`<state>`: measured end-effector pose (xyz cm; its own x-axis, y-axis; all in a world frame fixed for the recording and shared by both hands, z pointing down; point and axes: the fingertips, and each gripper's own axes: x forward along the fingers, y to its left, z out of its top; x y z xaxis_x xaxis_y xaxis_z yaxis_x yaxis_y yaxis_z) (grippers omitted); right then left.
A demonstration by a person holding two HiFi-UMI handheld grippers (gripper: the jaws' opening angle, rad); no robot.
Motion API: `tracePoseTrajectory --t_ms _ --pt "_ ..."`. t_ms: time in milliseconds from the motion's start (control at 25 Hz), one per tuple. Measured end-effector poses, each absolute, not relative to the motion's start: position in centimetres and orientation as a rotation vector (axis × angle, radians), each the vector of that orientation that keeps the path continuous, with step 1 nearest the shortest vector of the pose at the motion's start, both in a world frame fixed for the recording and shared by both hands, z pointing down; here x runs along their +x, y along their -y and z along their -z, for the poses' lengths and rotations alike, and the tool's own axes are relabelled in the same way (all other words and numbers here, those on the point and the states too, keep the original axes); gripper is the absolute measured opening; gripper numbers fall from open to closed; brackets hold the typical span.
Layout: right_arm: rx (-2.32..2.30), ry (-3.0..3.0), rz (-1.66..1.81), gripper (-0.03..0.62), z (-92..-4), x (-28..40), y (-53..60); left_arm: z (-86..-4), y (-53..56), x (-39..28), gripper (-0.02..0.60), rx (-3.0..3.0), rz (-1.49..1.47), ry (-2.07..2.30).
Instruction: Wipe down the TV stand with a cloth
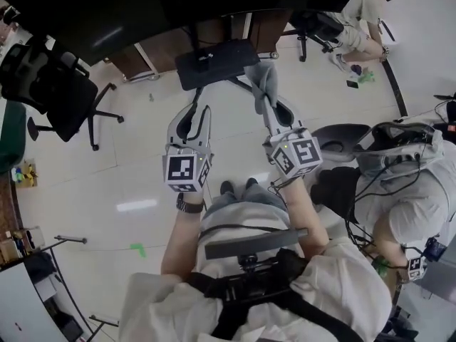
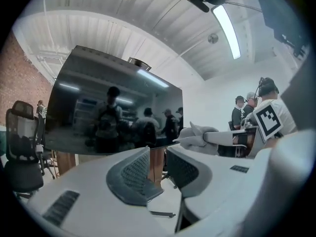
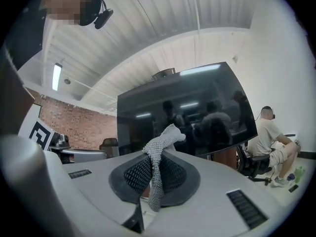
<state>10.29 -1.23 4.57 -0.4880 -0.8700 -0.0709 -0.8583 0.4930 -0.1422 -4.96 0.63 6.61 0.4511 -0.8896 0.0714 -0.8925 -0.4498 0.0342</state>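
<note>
The big dark TV (image 1: 142, 6) stands in front of me, and its stand's flat black base (image 1: 226, 57) rests on the pale floor just beyond both grippers. My right gripper (image 1: 265, 100) is shut on a grey knitted cloth (image 1: 262, 79) that sticks up out of the jaws over the base's right end. In the right gripper view the cloth (image 3: 158, 169) hangs pinched between the pads, with the TV screen (image 3: 187, 112) behind it. My left gripper (image 1: 199, 111) hovers just short of the base, open by a narrow gap and holding nothing (image 2: 158, 168).
A black office chair (image 1: 60, 91) stands at the left. One person sits on the floor at the far right (image 1: 362, 9), and another with headgear stands close on my right (image 1: 406, 191) beside a grey chair (image 1: 343, 138). Brown wooden panels (image 1: 160, 50) sit behind the base.
</note>
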Motion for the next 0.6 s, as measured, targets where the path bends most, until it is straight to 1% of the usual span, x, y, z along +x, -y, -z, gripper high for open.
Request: tracePoseTrajectory --t_ms 280,480,600 --pt "-1.496 -2.639 0.125 0.024 -4.9 11.2 -1.3 -6.3 -2.6 -2.5 0.13 2.616 -0.038 1.6" --pt "-1.467 -2.651 0.145 0.024 -4.5 13.8 -0.9 -5.3 -2.4 0.4 0.13 2.61 -0.014 1.602" --pt "-1.468 -2.656 0.154 0.025 -4.4 13.7 0.2 -4.9 -1.3 0.6 0.13 2.617 -0.01 1.589"
